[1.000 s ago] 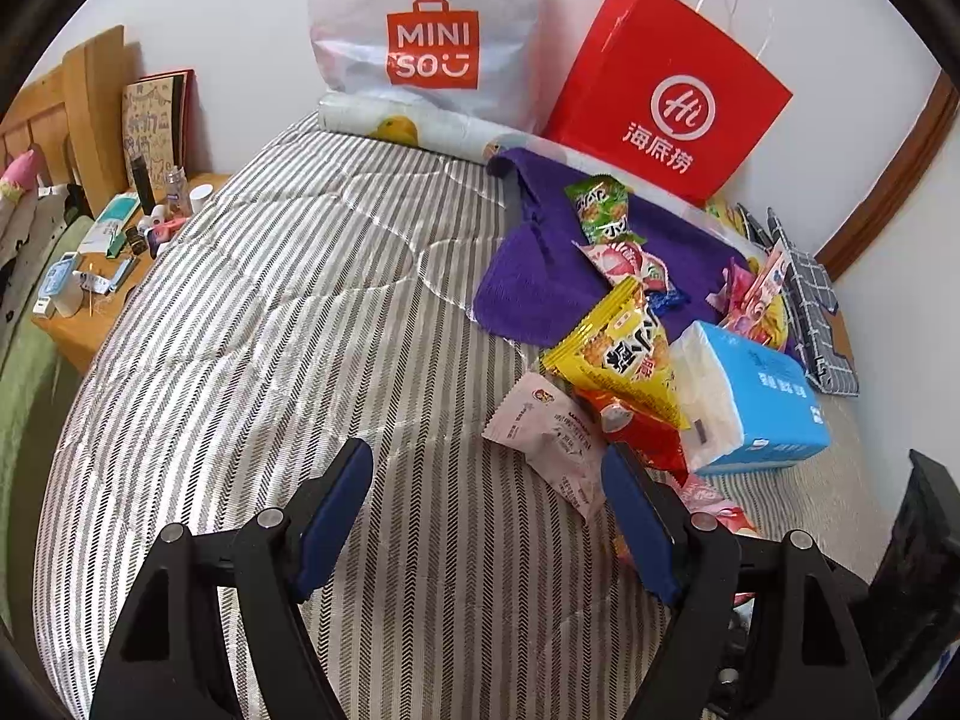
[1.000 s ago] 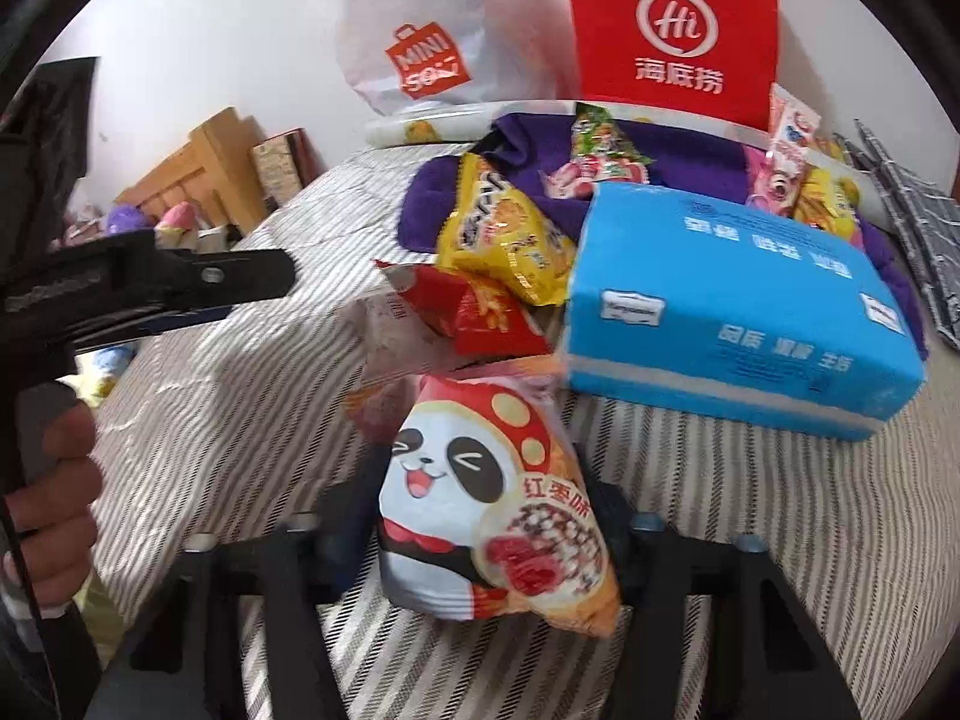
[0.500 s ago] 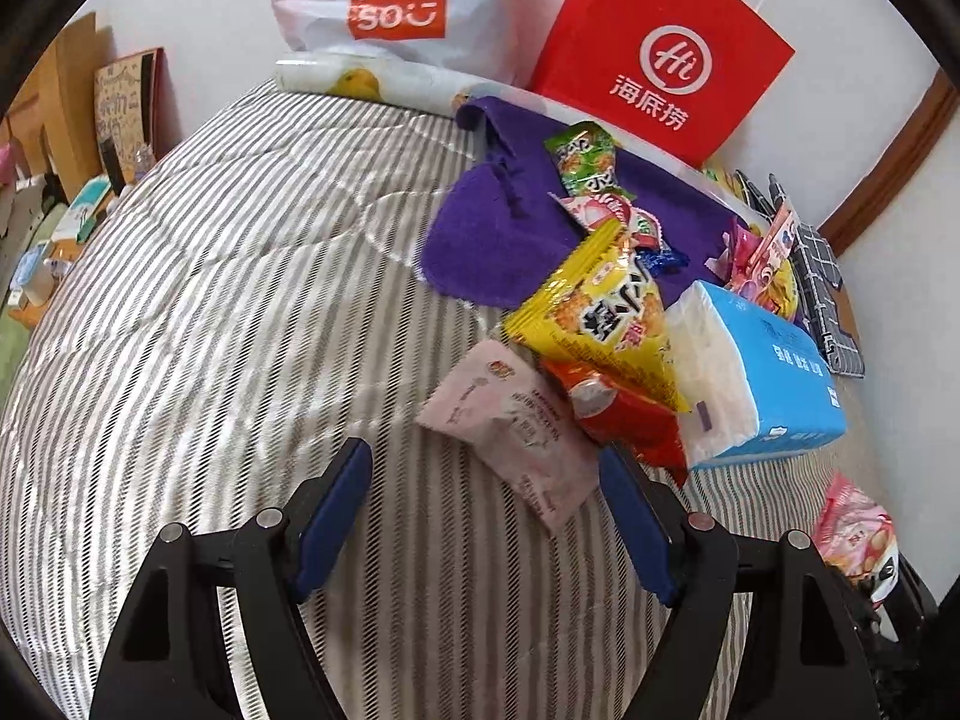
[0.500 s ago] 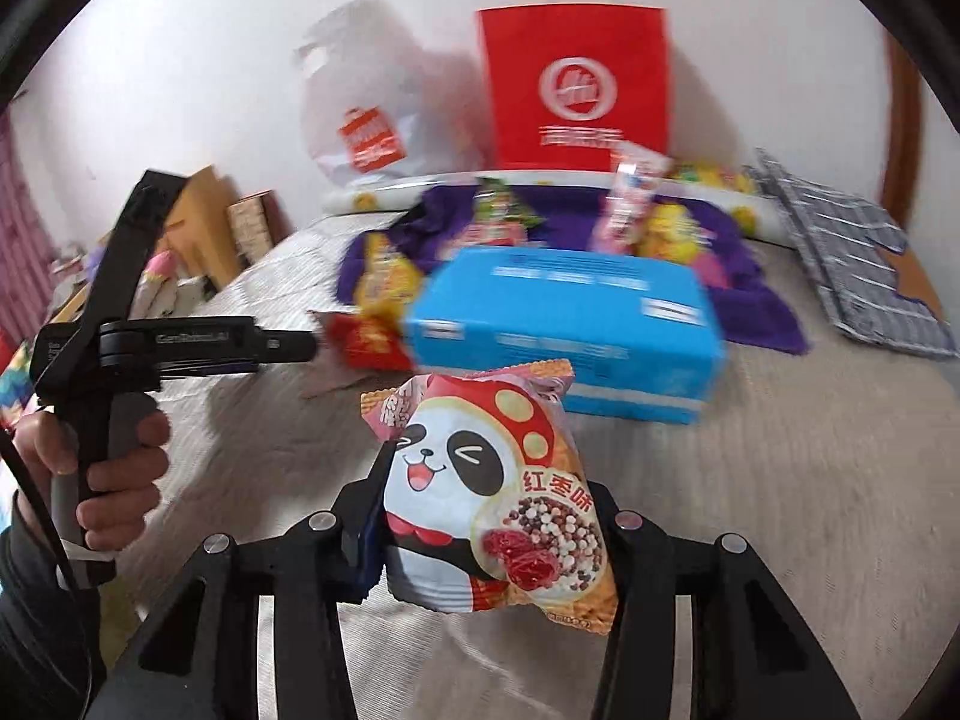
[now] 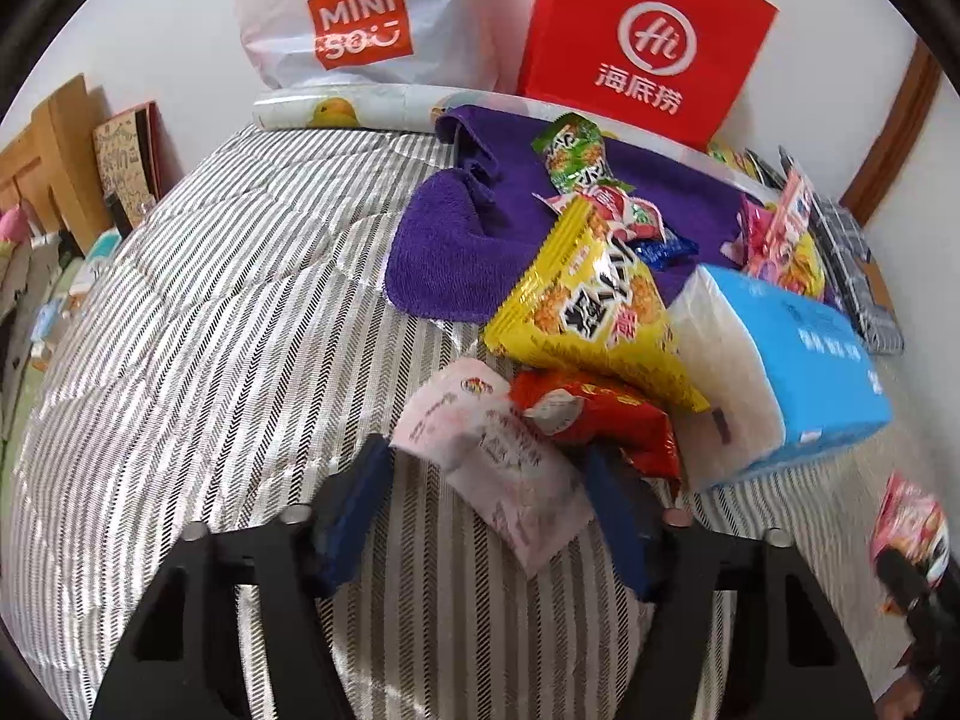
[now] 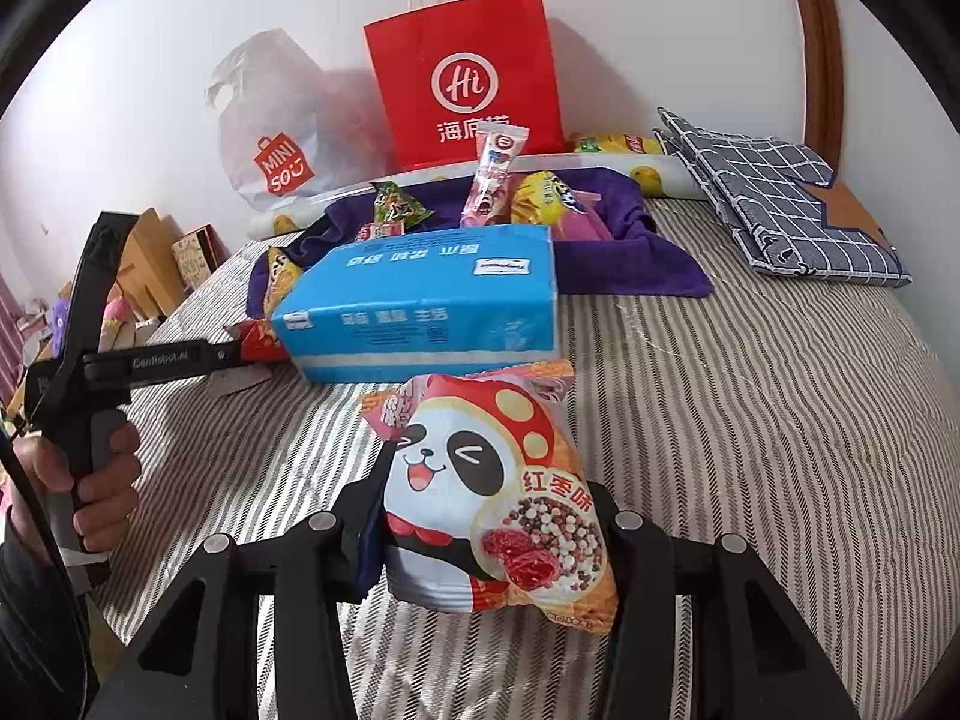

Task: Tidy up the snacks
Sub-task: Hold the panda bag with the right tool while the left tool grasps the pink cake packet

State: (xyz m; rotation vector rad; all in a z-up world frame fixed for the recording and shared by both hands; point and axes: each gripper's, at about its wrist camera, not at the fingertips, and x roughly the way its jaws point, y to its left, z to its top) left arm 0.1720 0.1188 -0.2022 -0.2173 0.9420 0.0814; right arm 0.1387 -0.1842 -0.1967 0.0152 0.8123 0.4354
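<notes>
My left gripper (image 5: pixel 486 510) is open, its blue pads on either side of a pale pink snack packet (image 5: pixel 498 456) lying on the striped bed. Behind it lie a red packet (image 5: pixel 600 420), a yellow snack bag (image 5: pixel 594 306) and small green and red packets (image 5: pixel 576 162) on a purple towel (image 5: pixel 456 240). My right gripper (image 6: pixel 480 516) is shut on a panda snack bag (image 6: pixel 498 492), held above the bed. The panda bag also shows at the right edge of the left wrist view (image 5: pixel 909 528). The left gripper shows in the right wrist view (image 6: pixel 240 354).
A blue tissue pack (image 6: pixel 420 300) lies beside the snacks. A red paper bag (image 6: pixel 468 72) and a white Miniso bag (image 5: pixel 360 12) stand against the wall. A checked grey cloth (image 6: pixel 774 204) lies at the right. A wooden bedside table (image 5: pixel 36 192) with clutter is left.
My left gripper moved forward and right until its pads flank the pink packet. My right gripper lifted the panda bag and drew back to the right of the pile.
</notes>
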